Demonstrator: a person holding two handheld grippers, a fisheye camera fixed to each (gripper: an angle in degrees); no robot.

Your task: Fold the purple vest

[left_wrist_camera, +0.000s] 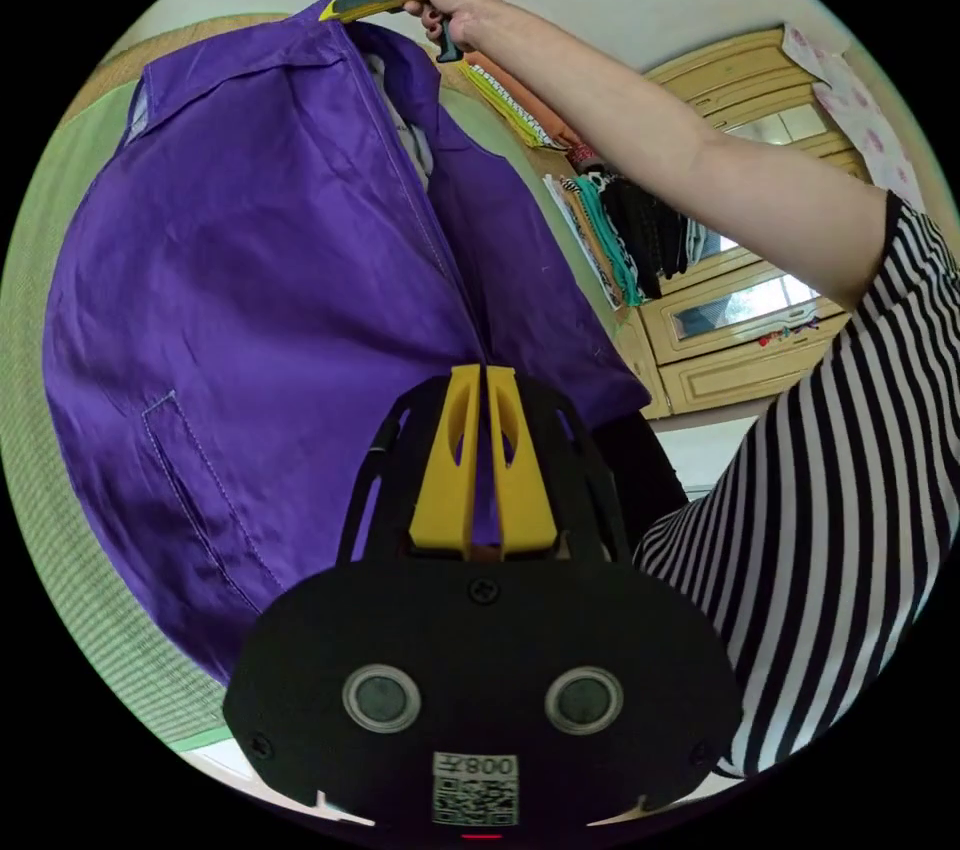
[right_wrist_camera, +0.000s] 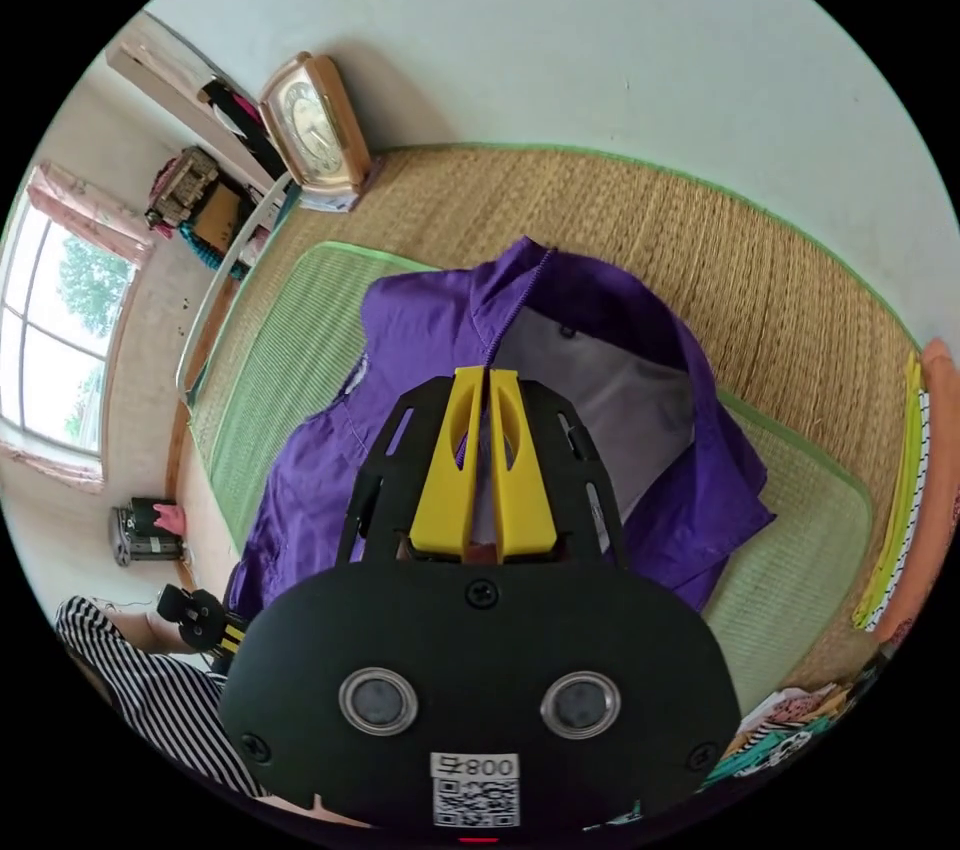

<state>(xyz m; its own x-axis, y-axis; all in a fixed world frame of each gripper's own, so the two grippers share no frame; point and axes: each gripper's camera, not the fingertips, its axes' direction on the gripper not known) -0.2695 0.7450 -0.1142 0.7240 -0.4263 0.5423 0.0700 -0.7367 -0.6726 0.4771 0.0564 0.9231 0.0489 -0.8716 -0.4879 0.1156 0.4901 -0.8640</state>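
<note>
While both grippers, left gripper (left_wrist_camera: 485, 375) and right gripper (right_wrist_camera: 487, 377), are pinching the purple vest (left_wrist_camera: 260, 310) with jaws pressed together, folding is apparently not starting yet.

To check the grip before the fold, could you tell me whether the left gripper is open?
No, the left gripper has its yellow jaws closed together on the purple vest.

place: room of a home, likely a bedroom | bed: woven straw mat (right_wrist_camera: 720, 250) with green mat (right_wrist_camera: 300, 350) on top | wooden cabinet (left_wrist_camera: 745, 330) with mirrored panels | folded clothes (left_wrist_camera: 620, 230) stacked | clock (right_wrist_camera: 315, 125) on ledge | curtained window (right_wrist_camera: 60, 330)
</note>
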